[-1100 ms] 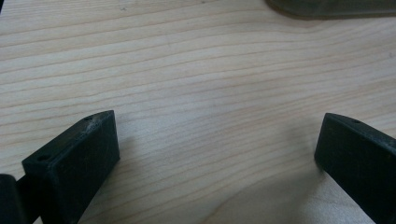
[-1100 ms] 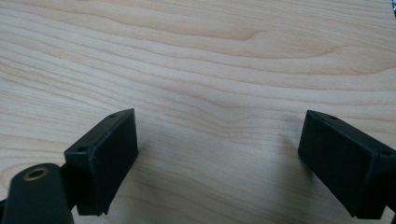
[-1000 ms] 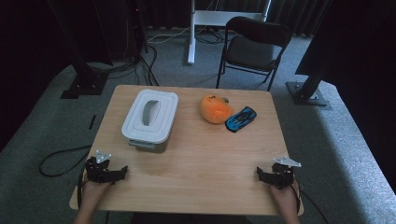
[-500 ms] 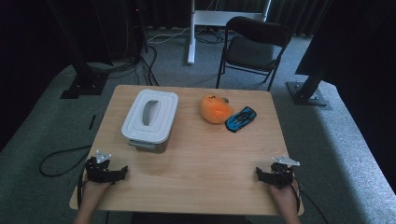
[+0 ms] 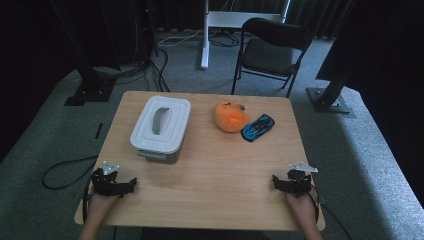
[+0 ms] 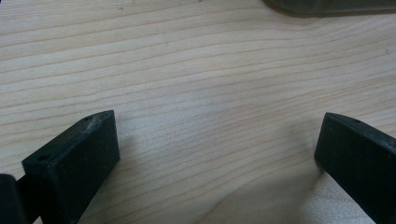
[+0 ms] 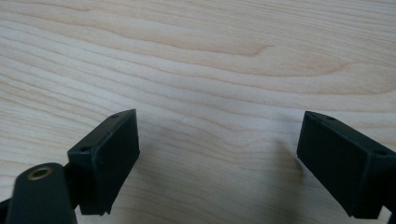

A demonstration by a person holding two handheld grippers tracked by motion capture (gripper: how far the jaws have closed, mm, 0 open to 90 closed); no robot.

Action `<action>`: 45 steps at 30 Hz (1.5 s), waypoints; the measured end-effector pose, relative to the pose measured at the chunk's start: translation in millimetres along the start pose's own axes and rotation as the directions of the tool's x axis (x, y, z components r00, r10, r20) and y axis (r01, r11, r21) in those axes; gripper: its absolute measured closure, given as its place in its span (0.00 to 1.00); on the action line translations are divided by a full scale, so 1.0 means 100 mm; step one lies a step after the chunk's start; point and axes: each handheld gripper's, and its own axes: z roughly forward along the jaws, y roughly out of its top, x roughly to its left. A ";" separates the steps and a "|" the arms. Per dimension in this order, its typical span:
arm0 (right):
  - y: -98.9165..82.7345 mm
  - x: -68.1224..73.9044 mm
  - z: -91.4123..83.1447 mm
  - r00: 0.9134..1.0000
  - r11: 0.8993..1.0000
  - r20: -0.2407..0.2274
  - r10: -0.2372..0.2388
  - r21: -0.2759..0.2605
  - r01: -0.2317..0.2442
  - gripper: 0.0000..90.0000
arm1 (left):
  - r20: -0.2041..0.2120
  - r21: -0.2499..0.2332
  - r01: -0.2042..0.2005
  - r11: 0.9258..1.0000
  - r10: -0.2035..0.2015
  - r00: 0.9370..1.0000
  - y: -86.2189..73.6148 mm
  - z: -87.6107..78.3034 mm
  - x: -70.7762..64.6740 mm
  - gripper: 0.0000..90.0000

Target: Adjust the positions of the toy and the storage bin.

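Observation:
On the wooden table [image 5: 220, 165] stands a white lidded box [image 5: 161, 127] with a grey handle, at the left of centre. An orange plush toy [image 5: 230, 116] lies at the back, and a blue toy car [image 5: 258, 127] touches its right side. My left gripper [image 5: 131, 183] rests on the table near the front left corner, open, with bare wood between its jaws [image 6: 217, 135]. My right gripper [image 5: 276, 182] rests near the front right corner, also open over bare wood [image 7: 217, 135]. Neither holds anything.
A black chair [image 5: 272, 47] stands behind the table on the grey carpet. Dark stand bases [image 5: 90, 90] and cables lie at the back left, and another base [image 5: 330, 100] at the right. The box's bottom edge [image 6: 327, 5] shows at the top of the left gripper view.

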 end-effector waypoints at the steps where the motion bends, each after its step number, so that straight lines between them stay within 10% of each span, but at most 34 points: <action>1: 0.00 0.00 0.00 1.000 1.000 -0.002 0.002 0.001 -0.002 0.14 | 0.000 0.000 0.000 1.000 0.000 1.000 0.00 0.00 0.00 0.00; 45: 0.88 0.46 0.39 0.999 0.996 -0.047 0.000 -0.093 -0.004 0.14 | 0.000 -0.001 0.000 1.000 0.000 1.000 0.00 0.00 0.00 0.00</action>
